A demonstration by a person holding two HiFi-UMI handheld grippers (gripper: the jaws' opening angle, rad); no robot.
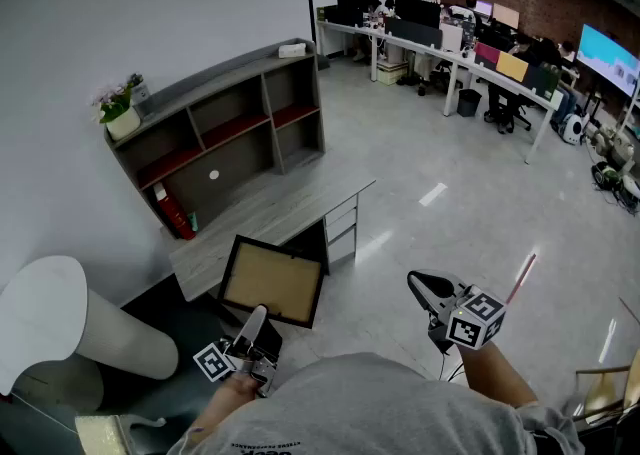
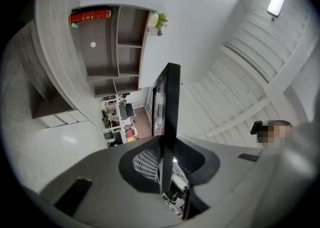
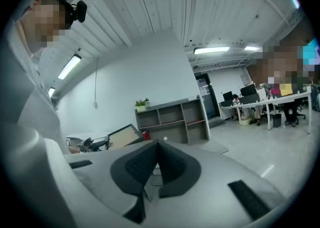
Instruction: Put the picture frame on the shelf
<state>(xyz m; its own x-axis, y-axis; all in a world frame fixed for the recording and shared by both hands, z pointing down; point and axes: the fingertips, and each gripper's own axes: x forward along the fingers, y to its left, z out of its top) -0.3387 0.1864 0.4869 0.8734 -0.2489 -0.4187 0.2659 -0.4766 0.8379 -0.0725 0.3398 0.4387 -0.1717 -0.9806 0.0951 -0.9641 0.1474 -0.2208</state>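
The picture frame (image 1: 272, 280) has a black border and a brown board face. It hangs tilted in the air over the near end of a low grey table (image 1: 262, 215). My left gripper (image 1: 259, 315) is shut on its lower edge. In the left gripper view the frame (image 2: 168, 106) stands edge-on between the jaws of that gripper (image 2: 165, 171). The grey shelf (image 1: 228, 121) stands against the white wall beyond the table, also seen as the shelf (image 3: 174, 121) in the right gripper view. My right gripper (image 1: 421, 285) floats to the right, shut and empty, away from the frame (image 3: 121, 135).
A potted plant (image 1: 121, 113) and a white box (image 1: 292, 49) sit on the shelf top. A red fire extinguisher (image 1: 172, 211) leans at the shelf's left foot. A white rounded seat (image 1: 60, 318) is at my left. Office desks with monitors (image 1: 450, 38) line the far right.
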